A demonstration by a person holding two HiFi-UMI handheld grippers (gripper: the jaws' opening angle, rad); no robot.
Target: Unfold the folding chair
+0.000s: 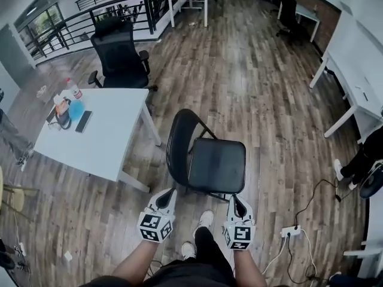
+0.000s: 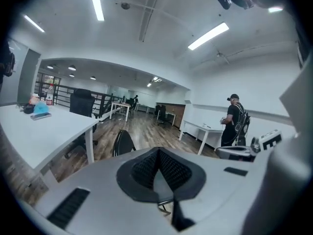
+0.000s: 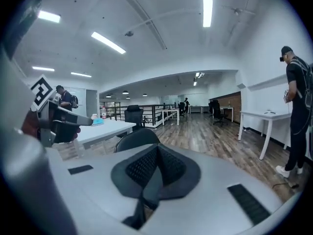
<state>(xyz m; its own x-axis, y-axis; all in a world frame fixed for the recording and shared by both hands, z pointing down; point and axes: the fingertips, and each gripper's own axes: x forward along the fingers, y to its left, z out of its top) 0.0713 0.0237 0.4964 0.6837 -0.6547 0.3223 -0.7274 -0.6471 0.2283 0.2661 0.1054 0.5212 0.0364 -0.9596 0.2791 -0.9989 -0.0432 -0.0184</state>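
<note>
1. Folding chair (image 1: pixel 215 165) stands opened on wood-plank floor (image 1: pixel 251 82), mid head view. Seat is flat, squarish and black w/ rounded corners and a dull sheen. Frame is thin black tube, and the backrest is a rounded loop at the seat's 9 o'clock.
2. Left gripper (image 1: pixel 169 194) sits at chair's 7 o'clock, near the frame. Jaws are closed together, ribbed black pads (image 2: pixel 146 168) meeting in a V, w/ nothing btwn them.
3. Right gripper (image 1: pixel 236 201) sits at chair's 5 o'clock, near the seat's front edge. Jaws are pressed together too, and it holds nothing.
4. Both grippers have pale grey moulded bodies. Each carries a cube w/ black-and-white square markers at the rear.
5. White table (image 1: pixel 108 151) is at chair's 9 o'clock: smooth rectangular top, slim white legs. On its far corner are a bottle (image 1: pixel 74 89), a blue round item (image 1: pixel 76 109) and a flat dark phone (image 1: pixel 84 121).
6. Black office chair (image 1: pixel 119 55), mesh-look back w/ armrests, is at folding chair's 11 o'clock, beyond the table.
7. White power strip (image 1: pixel 291 231) w/ trailing cables lies on the floor at right gripper's 3 o'clock.
8. Person's pale shoes (image 1: pixel 205 220) show btwn the grippers, at chair's 6 o'clock.
</note>
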